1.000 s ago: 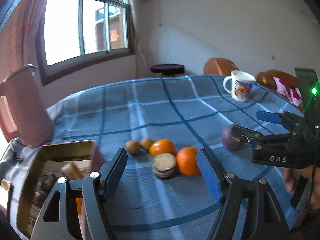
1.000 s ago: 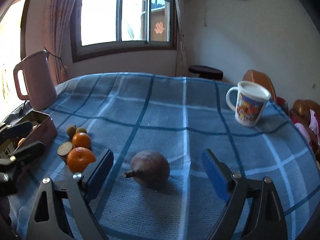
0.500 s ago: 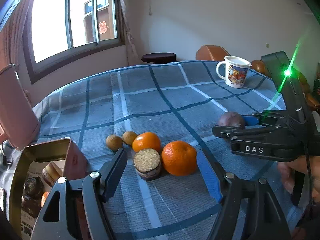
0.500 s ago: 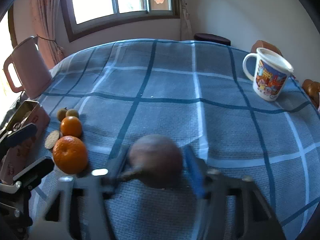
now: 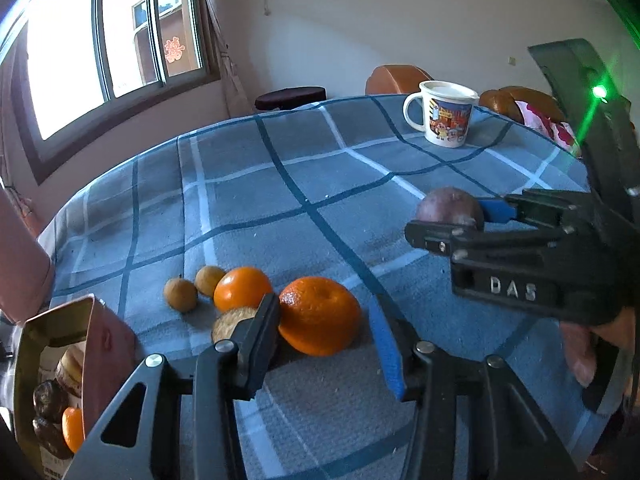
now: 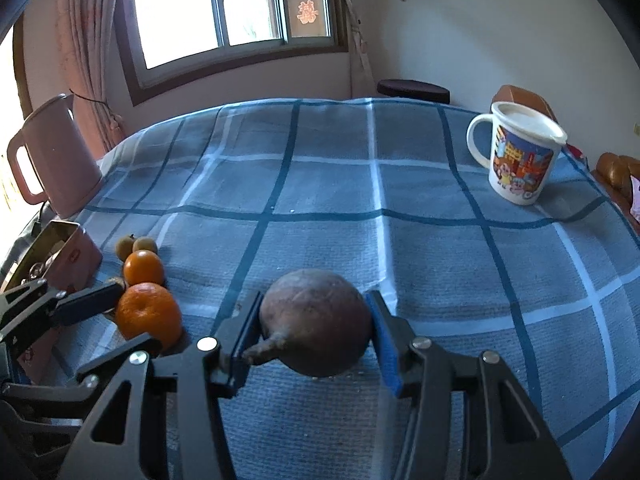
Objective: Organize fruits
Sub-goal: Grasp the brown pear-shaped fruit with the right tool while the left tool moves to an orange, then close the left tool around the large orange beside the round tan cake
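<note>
A big orange (image 5: 318,316) lies on the blue checked tablecloth between the fingers of my left gripper (image 5: 323,308). Its jaws are closing: the left pad touches the peel, and a narrow gap shows at the right blue pad (image 5: 384,344). Beside it lie a smaller orange (image 5: 242,288), two small brown fruits (image 5: 181,295) and a round cut slice (image 5: 232,322). My right gripper (image 6: 314,300) is shut on a brown round fruit (image 6: 316,328) with a stem, low over the cloth. The left wrist view shows that fruit (image 5: 448,208) held at right.
An open tin box (image 5: 52,344) with fruit and snacks inside stands at the left edge of the table. A printed white mug (image 6: 516,160) is at the far right and a pink kettle (image 6: 56,160) at the far left. Chairs and a stool stand beyond the table.
My left gripper moved forward over the big orange and its jaws narrowed around it. My right gripper's jaws closed on the brown fruit.
</note>
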The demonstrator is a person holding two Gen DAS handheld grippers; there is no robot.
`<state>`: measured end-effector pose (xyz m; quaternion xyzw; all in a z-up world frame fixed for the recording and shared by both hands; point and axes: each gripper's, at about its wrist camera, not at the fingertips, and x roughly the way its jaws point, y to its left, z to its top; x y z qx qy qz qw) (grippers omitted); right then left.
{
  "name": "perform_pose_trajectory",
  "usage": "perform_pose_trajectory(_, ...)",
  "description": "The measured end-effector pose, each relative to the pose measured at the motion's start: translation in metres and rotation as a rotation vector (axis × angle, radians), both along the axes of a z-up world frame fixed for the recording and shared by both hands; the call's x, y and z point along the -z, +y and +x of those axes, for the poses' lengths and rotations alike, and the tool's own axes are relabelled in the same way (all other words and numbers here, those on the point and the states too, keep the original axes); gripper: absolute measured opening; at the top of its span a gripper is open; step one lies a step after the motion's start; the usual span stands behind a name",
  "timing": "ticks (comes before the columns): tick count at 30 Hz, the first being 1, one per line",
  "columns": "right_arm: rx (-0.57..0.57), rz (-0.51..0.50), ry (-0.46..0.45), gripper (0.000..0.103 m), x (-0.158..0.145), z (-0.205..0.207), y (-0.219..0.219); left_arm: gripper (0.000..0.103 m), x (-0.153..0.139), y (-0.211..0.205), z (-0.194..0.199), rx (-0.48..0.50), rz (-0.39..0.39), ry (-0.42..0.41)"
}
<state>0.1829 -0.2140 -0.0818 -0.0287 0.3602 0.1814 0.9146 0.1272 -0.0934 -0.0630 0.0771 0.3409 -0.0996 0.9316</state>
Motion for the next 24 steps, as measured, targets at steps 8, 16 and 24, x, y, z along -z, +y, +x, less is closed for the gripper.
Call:
perform_pose_trajectory(8, 0.028, 0.012, 0.003, 0.055, 0.000, 0.002, -0.005, 0.048, 0.004, -0.002, 0.010, -0.028, 0.049, 0.016)
perform_pose_trajectory(16, 0.028, 0.004, 0.002, 0.055, 0.000, 0.002, -0.003, 0.050, 0.014, -0.024, 0.012, -0.038, 0.252, 0.009)
perform_pose_trajectory(24, 0.035, 0.023, -0.024, 0.055, -0.004, -0.002, -0.007, 0.049, 0.003, -0.004, 0.007, -0.036, 0.105, -0.016)
